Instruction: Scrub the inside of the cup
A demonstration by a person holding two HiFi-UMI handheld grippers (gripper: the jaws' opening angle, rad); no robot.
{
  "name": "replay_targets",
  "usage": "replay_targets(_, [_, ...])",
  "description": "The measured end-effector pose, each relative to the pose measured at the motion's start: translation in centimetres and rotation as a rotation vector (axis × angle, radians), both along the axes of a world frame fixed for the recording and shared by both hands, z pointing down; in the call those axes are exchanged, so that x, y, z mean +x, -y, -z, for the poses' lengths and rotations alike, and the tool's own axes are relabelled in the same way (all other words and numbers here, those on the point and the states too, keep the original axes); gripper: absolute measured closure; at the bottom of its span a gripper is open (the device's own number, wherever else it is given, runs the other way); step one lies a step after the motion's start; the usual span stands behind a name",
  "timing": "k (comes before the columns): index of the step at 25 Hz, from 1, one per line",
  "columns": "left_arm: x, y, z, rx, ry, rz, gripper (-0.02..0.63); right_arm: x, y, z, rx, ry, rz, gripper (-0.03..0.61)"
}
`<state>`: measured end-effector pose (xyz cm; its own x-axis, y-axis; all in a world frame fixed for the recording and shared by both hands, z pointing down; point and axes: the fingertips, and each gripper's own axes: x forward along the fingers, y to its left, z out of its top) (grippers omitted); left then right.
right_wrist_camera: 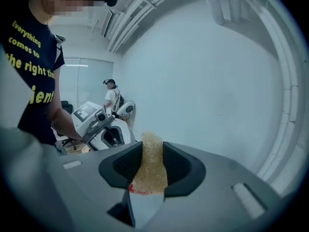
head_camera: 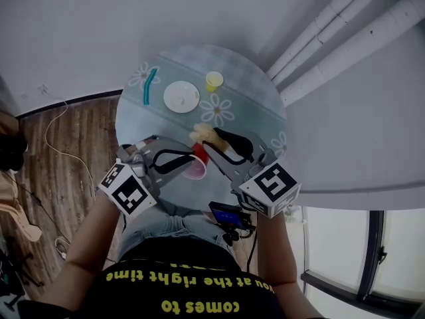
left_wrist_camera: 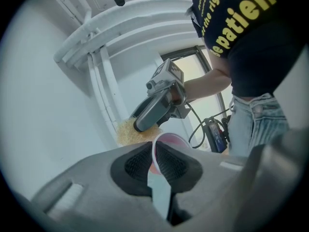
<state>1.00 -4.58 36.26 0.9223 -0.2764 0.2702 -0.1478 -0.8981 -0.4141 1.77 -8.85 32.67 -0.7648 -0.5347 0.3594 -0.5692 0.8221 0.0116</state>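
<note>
My left gripper (head_camera: 188,159) is shut on the rim of a red cup (head_camera: 197,165) with a pale pink inside, held over the near edge of the round table (head_camera: 255,102). In the left gripper view the rim (left_wrist_camera: 155,154) is pinched between the pads and the cup's mouth (left_wrist_camera: 170,142) shows just past them. My right gripper (head_camera: 214,140) is shut on a yellow fibrous scrubber (head_camera: 204,135), which sticks out beyond its pads (right_wrist_camera: 150,166). The scrubber (left_wrist_camera: 128,131) hangs just beyond the cup, outside it. The two grippers face each other.
On the flowered tablecloth farther back lie a white plate (head_camera: 181,96), a small yellow cup (head_camera: 214,80) and a teal stick-like item (head_camera: 150,85). A dark device (head_camera: 226,215) hangs at the person's waist. White pipes (head_camera: 345,32) run along the wall at right. Another person (right_wrist_camera: 112,94) stands far off.
</note>
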Motion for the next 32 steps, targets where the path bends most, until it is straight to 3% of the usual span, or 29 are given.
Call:
replay_targets(6, [0.0, 0.0, 0.0, -0.007, -0.005, -0.001, 0.585, 0.5, -0.1, -0.4, -0.013, 0.006, -0.015, 0.442])
replay_targets(15, [-1.5, 2.2, 0.4, -0.102, -0.127, 0.108, 0.584, -0.7, -1.4, 3.0, 0.065, 0.131, -0.012, 0.442])
replay_targets(22, [-1.9, 2.0, 1.3, -0.130, -0.213, 0.113, 0.586, 0.9, -0.1, 1.5, 0.039, 0.120, -0.085, 0.442])
replay_targets(32, [-2.3, 2.2, 1.5, -0.135, -0.234, 0.129, 0.585, 1.8, 0.3, 1.2, 0.038, 0.134, -0.121, 0.442])
